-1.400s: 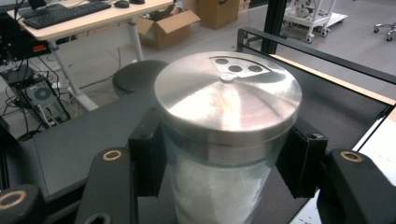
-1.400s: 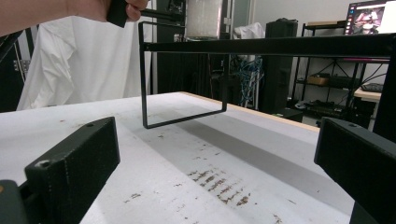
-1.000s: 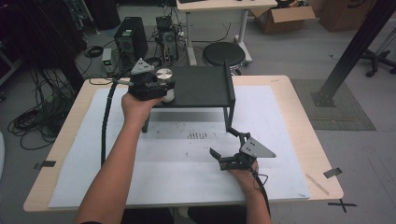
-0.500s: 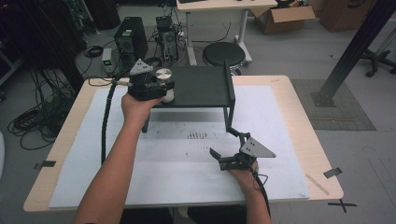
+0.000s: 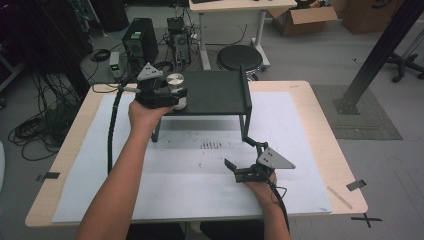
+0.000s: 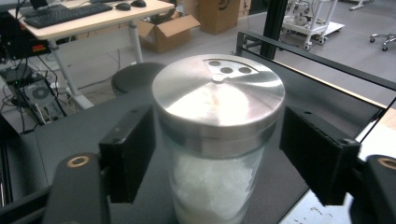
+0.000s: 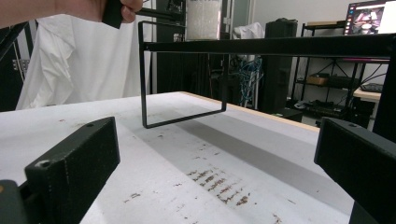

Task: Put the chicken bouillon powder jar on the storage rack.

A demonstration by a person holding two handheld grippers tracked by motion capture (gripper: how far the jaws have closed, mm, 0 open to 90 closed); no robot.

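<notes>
Nearest me at five o'clock, my right gripper (image 5: 239, 161) rests on the white table (image 5: 310, 150), jaws spread wide with nothing between. Farther off at eleven o'clock, my left gripper (image 5: 176, 98) has just been opening around the shaker (image 6: 218, 135) on the black shelf (image 5: 220, 92); its pads look just clear of the glass, though the near one is hard to judge.

Plenty of open white-papered counter (image 5: 200, 190) up front; the black metal shelf rack (image 5: 220, 92) blocks the back, with clear space under it between its legs.
</notes>
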